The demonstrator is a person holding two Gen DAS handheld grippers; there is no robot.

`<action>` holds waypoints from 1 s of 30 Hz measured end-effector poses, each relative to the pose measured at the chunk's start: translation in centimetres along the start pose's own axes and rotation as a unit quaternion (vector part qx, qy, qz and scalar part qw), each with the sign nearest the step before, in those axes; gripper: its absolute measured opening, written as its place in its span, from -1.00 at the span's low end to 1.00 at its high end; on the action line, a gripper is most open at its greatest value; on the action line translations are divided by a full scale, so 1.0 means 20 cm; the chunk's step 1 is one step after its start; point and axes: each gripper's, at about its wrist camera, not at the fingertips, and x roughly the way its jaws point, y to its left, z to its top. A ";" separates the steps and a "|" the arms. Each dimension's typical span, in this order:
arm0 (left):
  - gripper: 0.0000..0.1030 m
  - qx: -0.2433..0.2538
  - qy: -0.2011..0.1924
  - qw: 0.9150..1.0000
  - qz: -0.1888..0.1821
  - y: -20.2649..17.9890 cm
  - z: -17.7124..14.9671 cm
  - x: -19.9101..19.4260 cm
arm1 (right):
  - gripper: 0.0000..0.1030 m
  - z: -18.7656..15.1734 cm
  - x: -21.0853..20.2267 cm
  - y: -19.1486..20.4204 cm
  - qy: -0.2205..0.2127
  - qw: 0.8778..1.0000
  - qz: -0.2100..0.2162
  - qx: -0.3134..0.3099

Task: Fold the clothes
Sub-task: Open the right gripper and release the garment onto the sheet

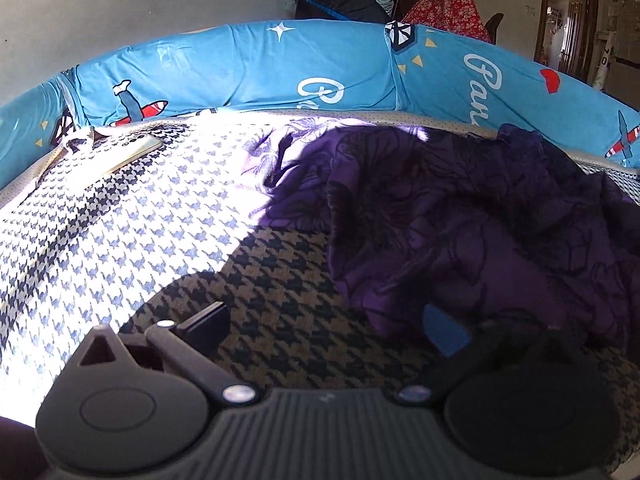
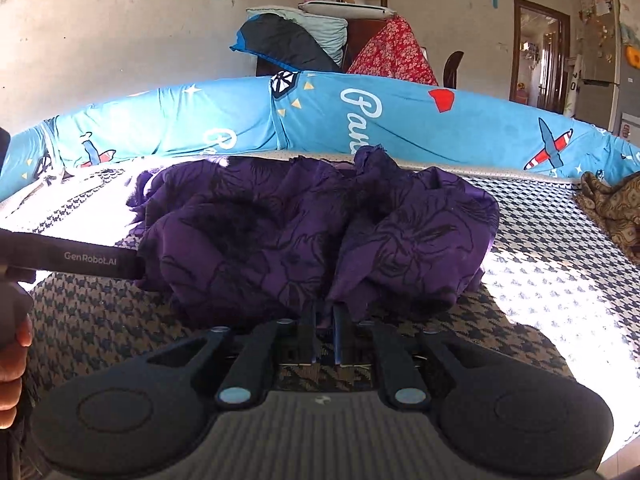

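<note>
A crumpled purple garment [image 2: 320,232] with dark line drawings lies in a heap on the houndstooth cover [image 2: 540,280]. My right gripper [image 2: 325,328] is at the heap's near edge, its fingers drawn together and shut on a fold of the purple cloth. In the left wrist view the garment [image 1: 460,220] fills the right half. My left gripper [image 1: 326,326] is open and low over the cover, and the cloth's edge drapes over its blue-padded right finger [image 1: 444,332]. The left gripper's body [image 2: 80,258] enters the right wrist view from the left, held by a hand [image 2: 12,360].
A blue bolster [image 1: 280,68] printed with planes and white script curves along the far edge of the surface. A gold flat object [image 1: 132,152] lies at the far left. A brown patterned cloth [image 2: 616,208] sits at the right. Piled bedding [image 2: 296,40] and a doorway [image 2: 540,52] stand behind.
</note>
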 end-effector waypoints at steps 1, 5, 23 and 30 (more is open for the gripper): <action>1.00 0.001 0.001 1.000 0.000 0.00 -0.01 0.00 | -0.70 0.00 -0.01 0.00 -0.004 1.000 -0.001 -0.003; 1.00 0.011 0.008 1.000 0.003 -0.03 -0.03 0.00 | -0.50 0.00 0.00 0.01 -0.001 1.000 0.013 0.009; 1.00 0.038 0.037 0.999 0.009 -0.12 -0.09 0.03 | -0.35 -0.06 0.20 -0.06 0.106 0.989 0.006 0.106; 1.00 0.048 0.064 0.997 0.019 -0.16 -0.13 0.07 | -0.15 -0.08 0.23 -0.05 0.116 0.988 0.003 0.102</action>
